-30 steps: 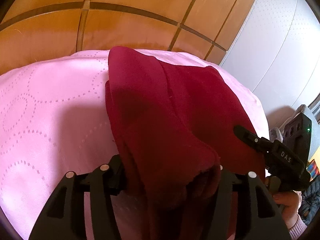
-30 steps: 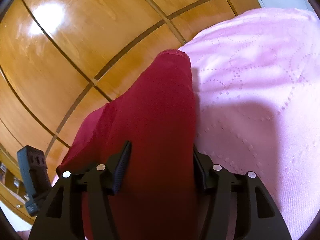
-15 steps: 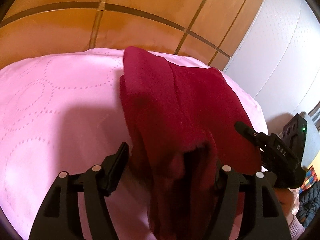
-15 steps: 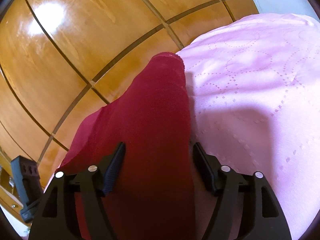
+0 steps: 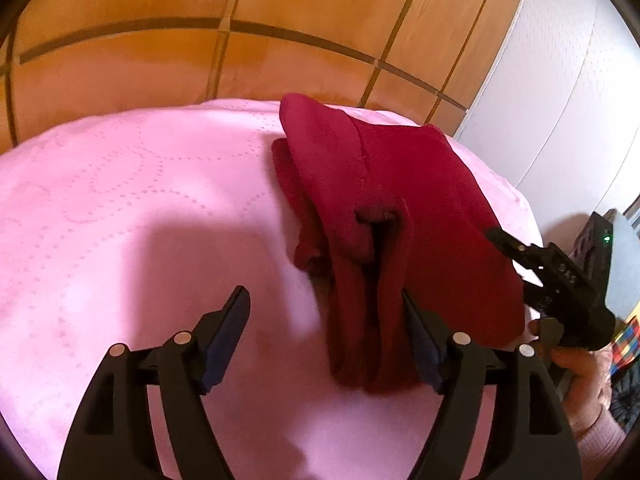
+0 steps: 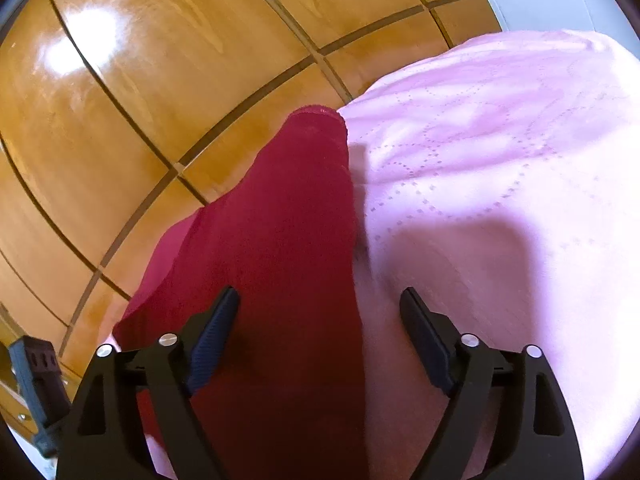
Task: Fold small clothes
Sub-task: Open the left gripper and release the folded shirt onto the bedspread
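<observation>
Left gripper [image 5: 324,314] was wide open, holding nothing. Its fingers [image 5: 228,332] hung over the pink cover [image 5: 120,208]. The red garment [image 5: 400,208] lay on that cover, mostly ahead of and to the right of the left gripper's fingers. A bunched, rolled end of it sat just inside the right finger, touching or very near it; can't tell which. The left finger was well clear of the cloth, with bare cover between. Garment showed a folded ridge running away from the fingers and a flat panel off to the right.

Right gripper [image 6: 320,316] was also wide open, gripping nothing. The garment [image 6: 280,260] ran between its fingers [image 6: 216,328] from the near edge out ahead, closer to the left finger and overlapping it in view; contact unclear. The right finger stood over bare cover [image 6: 500,160], apart from the cloth. The garment's far tip reached the cover's edge ahead of the fingers.

In the left wrist view the right gripper [image 5: 516,258] showed at the right, beyond the right finger, at the garment's right edge, held by a hand [image 5: 580,372]. In the right wrist view part of the left gripper's body [image 6: 36,392] showed at the lower left, outside the left finger.

Wood panelling [image 5: 160,52] stood behind the cover, with a white wall [image 5: 568,80] to the right.
</observation>
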